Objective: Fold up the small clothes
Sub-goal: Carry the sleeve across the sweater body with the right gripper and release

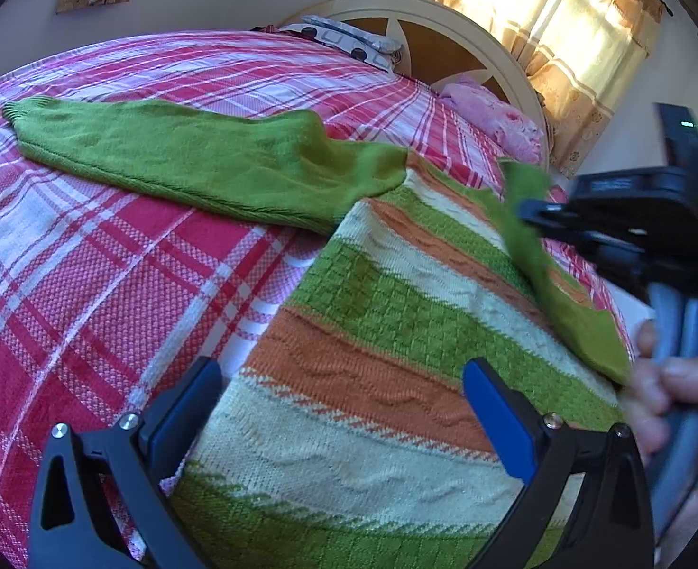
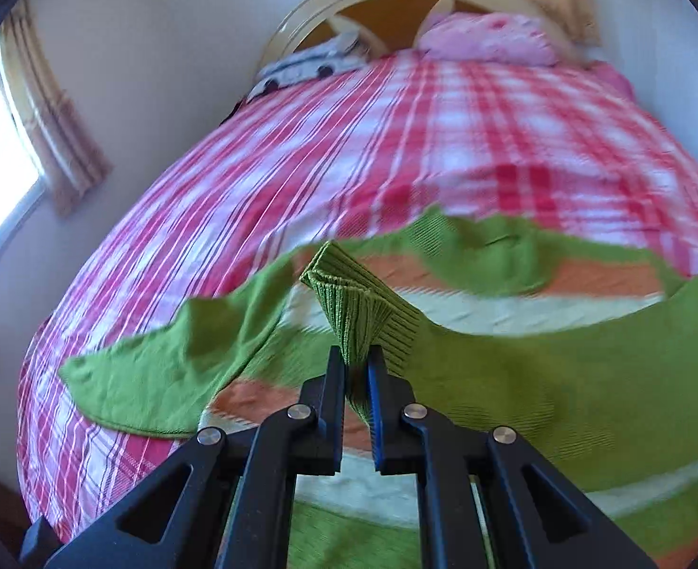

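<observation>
A striped sweater [image 1: 396,332] in green, orange and cream lies flat on a bed [image 1: 88,261] covered with a red and white checked spread. Its left sleeve [image 1: 173,151], plain green, stretches out across the spread toward the upper left. The left tongs [image 1: 344,408] hover over the sweater's lower body, jaws wide apart with nothing between them. At the right edge the right tongs [image 1: 527,213] pinch the other green sleeve [image 1: 557,275] and hold it lifted over the sweater; a hand [image 1: 662,389] grips their handle. Pillows [image 1: 491,118] and a headboard [image 1: 444,42] stand beyond, curtains [image 1: 562,38] glowing behind.
</observation>
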Available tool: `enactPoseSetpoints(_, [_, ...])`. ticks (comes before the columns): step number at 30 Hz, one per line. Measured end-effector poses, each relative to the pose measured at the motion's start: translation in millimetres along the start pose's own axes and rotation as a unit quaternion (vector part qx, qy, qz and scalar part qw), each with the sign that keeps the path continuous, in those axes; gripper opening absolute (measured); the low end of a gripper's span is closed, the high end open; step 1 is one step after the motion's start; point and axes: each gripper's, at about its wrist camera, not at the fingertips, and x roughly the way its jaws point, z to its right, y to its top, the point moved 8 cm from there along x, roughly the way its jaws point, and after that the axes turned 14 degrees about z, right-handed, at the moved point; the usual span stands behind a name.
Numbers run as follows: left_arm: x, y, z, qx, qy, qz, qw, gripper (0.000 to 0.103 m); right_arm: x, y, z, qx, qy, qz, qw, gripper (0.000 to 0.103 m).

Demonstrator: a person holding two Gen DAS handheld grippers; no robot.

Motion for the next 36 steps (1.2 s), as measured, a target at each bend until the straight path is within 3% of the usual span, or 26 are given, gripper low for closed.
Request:
enactPoseSetpoints(5, [-2.1, -0.4, -1.1, -0.001, -0.002, 0.000, 1.0000, 0.103, 24.2, -12.9, -12.1, -0.002, 0.026, -0.013, 1.000, 0.008])
enactPoseSetpoints(8, [-2.5, -0.6, -1.1, -0.002, -0.003, -0.001, 1.0000, 0.103, 35.5, -17.8, -18.2, 0.017, 0.062, -0.019, 0.998, 0.014])
enactPoseSetpoints(10, [-2.3, -0.6, -1.1, -0.002, -0.003, -0.001, 1.0000, 0.103, 40.4, -23.7, -26.0, 0.041, 0.108, -0.040, 0.993, 0.042])
enactPoseSetpoints(12, [-2.2, -0.6, -1.1, -0.003, -0.003, -0.001, 1.0000, 0.103, 35.2, -24.3, -30.0, 0.066, 0.139, -0.043, 0.987, 0.047])
enactPoseSetpoints(14, [-0.8, -0.4, -0.4, -0.002, -0.003, -0.002, 1.0000, 0.103, 19.6, -16.1, -24.8, 0.068, 0.148, -0.018, 0.986, 0.047])
enactPoseSetpoints(17, [0.7, -0.5, 0.6, 0.000, -0.002, -0.004, 1.0000, 0.103, 1.0, -8.2, -3.4, 0.036, 0.097, 0.004, 0.995, 0.045])
enactPoseSetpoints(19, [1.3, -0.4, 1.1, -0.001, -0.002, -0.004, 1.0000, 0.103, -1.1, -14.6, 2.2, -0.003, 0.074, -0.004, 0.997, 0.024])
enactPoseSetpoints(21, [1.9, -0.3, 1.3, -0.002, -0.002, -0.004, 1.0000, 0.103, 6.9, -29.5, 0.5, -0.040, 0.049, -0.021, 0.998, 0.020])
enactPoseSetpoints(24, [3.0, -0.5, 0.9, -0.001, 0.000, -0.005, 1.0000, 0.103, 26.8, -52.9, -4.5, -0.022, 0.061, -0.052, 0.997, 0.020])
enactPoseSetpoints(26, [4.6, -0.7, 0.7, 0.001, 0.002, -0.007, 1.0000, 0.103, 36.0, -50.5, -8.4, -0.036, 0.047, -0.035, 0.998, 0.020])
enactPoseSetpoints(30, [6.7, -0.7, 1.5, 0.004, 0.005, -0.009, 0.9999, 0.103, 51.7, -42.8, -12.5, -0.033, 0.035, -0.043, 0.998, 0.020])
enactPoseSetpoints(32, [7.0, -0.5, 1.0, 0.003, 0.004, -0.008, 1.0000, 0.103, 44.4, -37.7, -11.7, -0.034, 0.044, -0.043, 0.998, 0.020])
enactPoseSetpoints(36, [7.5, -0.8, 0.1, 0.004, 0.004, -0.009, 0.9999, 0.103, -7.5, -12.8, 23.9, -0.016, 0.028, 0.025, 0.999, 0.020])
